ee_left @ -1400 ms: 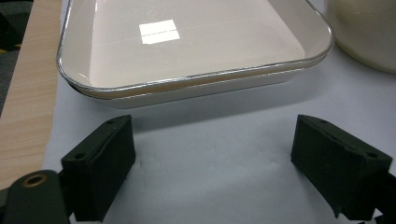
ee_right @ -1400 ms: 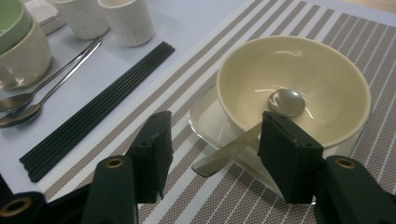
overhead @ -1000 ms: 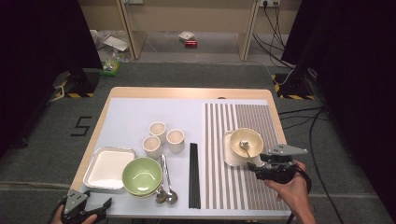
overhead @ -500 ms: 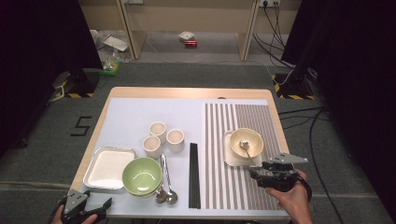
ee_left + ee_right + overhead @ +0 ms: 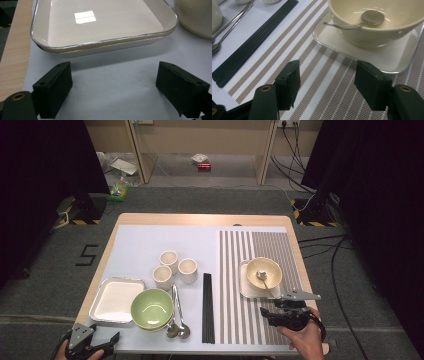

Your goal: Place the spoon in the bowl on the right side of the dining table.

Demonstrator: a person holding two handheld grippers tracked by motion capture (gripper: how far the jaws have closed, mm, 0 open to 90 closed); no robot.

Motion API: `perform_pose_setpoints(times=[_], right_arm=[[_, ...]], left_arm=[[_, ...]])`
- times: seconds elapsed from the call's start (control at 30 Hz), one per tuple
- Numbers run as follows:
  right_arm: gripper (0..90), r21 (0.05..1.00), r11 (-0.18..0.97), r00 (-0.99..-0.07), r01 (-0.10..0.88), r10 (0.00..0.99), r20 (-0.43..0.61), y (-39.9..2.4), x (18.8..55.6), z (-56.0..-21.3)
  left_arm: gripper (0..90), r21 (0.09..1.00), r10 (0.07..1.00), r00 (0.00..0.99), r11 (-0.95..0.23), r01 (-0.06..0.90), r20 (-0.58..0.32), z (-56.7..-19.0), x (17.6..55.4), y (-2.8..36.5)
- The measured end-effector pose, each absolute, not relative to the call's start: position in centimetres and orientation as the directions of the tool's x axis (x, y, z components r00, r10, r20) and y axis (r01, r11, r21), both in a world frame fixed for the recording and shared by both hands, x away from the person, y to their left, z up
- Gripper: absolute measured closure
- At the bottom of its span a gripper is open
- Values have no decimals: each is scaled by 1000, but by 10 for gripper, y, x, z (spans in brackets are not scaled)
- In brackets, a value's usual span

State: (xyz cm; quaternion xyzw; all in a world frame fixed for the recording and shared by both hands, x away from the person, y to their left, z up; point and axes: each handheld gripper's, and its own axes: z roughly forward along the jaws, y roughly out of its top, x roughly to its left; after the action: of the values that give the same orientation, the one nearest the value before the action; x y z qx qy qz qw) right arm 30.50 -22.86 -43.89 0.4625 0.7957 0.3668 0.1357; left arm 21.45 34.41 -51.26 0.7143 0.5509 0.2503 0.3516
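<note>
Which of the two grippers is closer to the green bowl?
The left. The left gripper sits just below-left of the green bowl, near the table's front edge. The right gripper is far off across the chopsticks, on the striped mat.

Two hands reach in from the near edge, each holding a black two-jaw gripper. The left gripper (image 5: 112, 339) sits low at the left corner, jaws apart. The right gripper (image 5: 264, 312) points left, jaws apart and empty.

My two grippers are black: the right gripper (image 5: 264, 311) carries a grey three-cornered plate on top, and each jaw ends in a blocky pad with small screw holes.
</note>
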Motion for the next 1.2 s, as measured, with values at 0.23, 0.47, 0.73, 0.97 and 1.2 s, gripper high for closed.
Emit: perform_pose_setpoints(times=[0.23, 0.47, 0.73, 0.97, 1.2], right_arm=[[381, 698, 332, -562, 635, 818, 123, -209, 302, -444], [383, 690, 351, -578, 633, 807, 119, -194, 302, -446], [385, 676, 385, -603, 628, 790, 110, -176, 304, -450], [386, 677, 400, -621, 618, 776, 108, -165, 307, -449], [386, 673, 422, -639, 607, 763, 98, -148, 314, -449]], left_arm=[[123, 778, 963, 267, -145, 611, -30, -513, 214, 344], [123, 780, 963, 266, -144, 609, -30, -513, 214, 344], [123, 779, 963, 267, -144, 610, -32, -513, 214, 344], [123, 778, 963, 269, -145, 611, -32, -513, 214, 344], [123, 779, 962, 270, -144, 610, -34, -513, 214, 345]])
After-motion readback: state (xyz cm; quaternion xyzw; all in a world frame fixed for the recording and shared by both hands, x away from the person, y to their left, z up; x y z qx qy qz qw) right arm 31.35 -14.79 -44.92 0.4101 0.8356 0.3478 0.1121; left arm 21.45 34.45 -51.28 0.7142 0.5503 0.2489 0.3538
